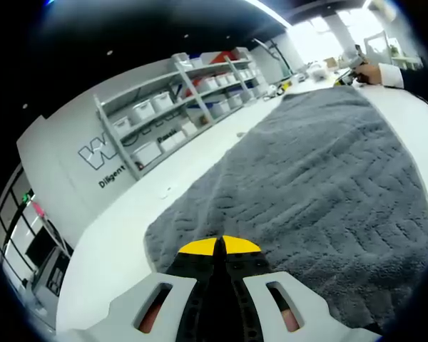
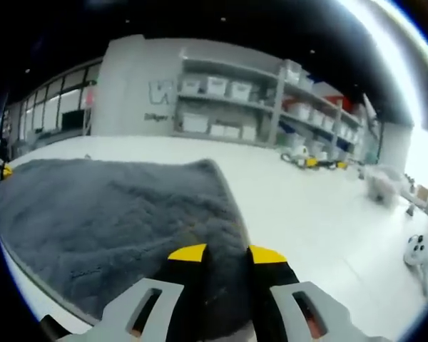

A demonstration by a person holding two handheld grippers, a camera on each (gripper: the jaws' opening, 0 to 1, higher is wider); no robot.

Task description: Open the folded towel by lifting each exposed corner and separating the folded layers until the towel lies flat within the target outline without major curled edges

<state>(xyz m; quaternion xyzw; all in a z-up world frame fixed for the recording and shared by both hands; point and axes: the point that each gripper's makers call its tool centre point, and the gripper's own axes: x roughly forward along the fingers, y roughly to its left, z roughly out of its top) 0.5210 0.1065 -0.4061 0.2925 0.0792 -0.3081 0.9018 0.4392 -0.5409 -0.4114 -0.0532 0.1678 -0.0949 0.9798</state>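
Towel: a grey towel [image 1: 307,185] with a raised zigzag pile lies spread on the white table [image 1: 121,249]. In the left gripper view it runs from the bottom centre up to the upper right of the frame. In the right gripper view the towel [image 2: 121,214] covers the left and lower centre, its far edge ending near the middle of the frame.
Left gripper: the left gripper [image 1: 220,246] rises from the bottom centre of its view. Its yellow-tipped fingers [image 1: 198,247] are pressed together over the near edge of the towel. Whether any cloth is caught between them, I cannot tell.
Right gripper: the right gripper [image 2: 227,254] rises from the bottom centre of its view. Its yellow-tipped fingers [image 2: 187,253] stand a little apart, with grey towel showing in the gap between them. Whether they press the cloth, I cannot tell.
Table: white and broad. It shows bare at the lower left of the left gripper view and across the right half of the right gripper view [image 2: 314,206].
Shelves: grey shelves [image 1: 178,107] with white bins stand against the wall, upper centre in the left gripper view and upper right [image 2: 271,107] in the right gripper view.
Person: a hand [image 1: 374,73] with a white cuff rests at the far end of the table, upper right of the left gripper view.
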